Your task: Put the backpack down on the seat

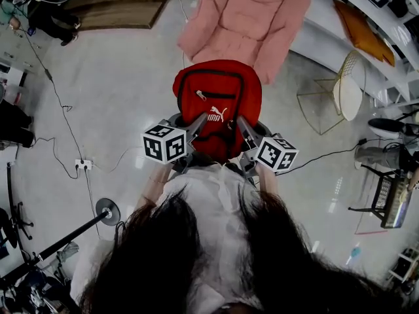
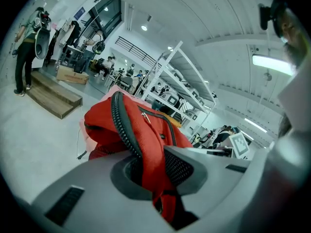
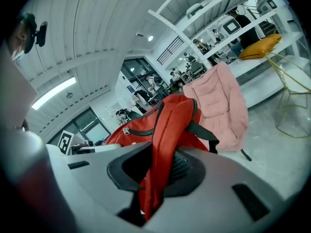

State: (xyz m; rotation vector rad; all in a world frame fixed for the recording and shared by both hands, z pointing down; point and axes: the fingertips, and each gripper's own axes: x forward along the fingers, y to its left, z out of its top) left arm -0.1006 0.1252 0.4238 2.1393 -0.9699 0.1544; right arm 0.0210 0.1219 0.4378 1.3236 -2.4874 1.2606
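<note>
A red backpack (image 1: 218, 100) with black zips and a white logo hangs in the air in front of the person, above the floor. My left gripper (image 1: 200, 120) is shut on its left side, and in the left gripper view red strap fabric (image 2: 158, 166) is clamped between the jaws. On the other side my right gripper (image 1: 240, 123) is shut on the backpack (image 3: 160, 130), pinching a red strap. The seat, a pink padded chair (image 1: 245, 18), stands just beyond the backpack; it also shows behind the bag as a pink chair (image 3: 221, 106) in the right gripper view.
A white wire-frame chair (image 1: 344, 90) stands to the right of the pink one. White shelving (image 1: 386, 38) runs along the far right. Wooden steps (image 1: 121, 5) lie at the far left. Cables and a power strip (image 1: 83, 165) cross the floor at left, near a stand base (image 1: 107, 211).
</note>
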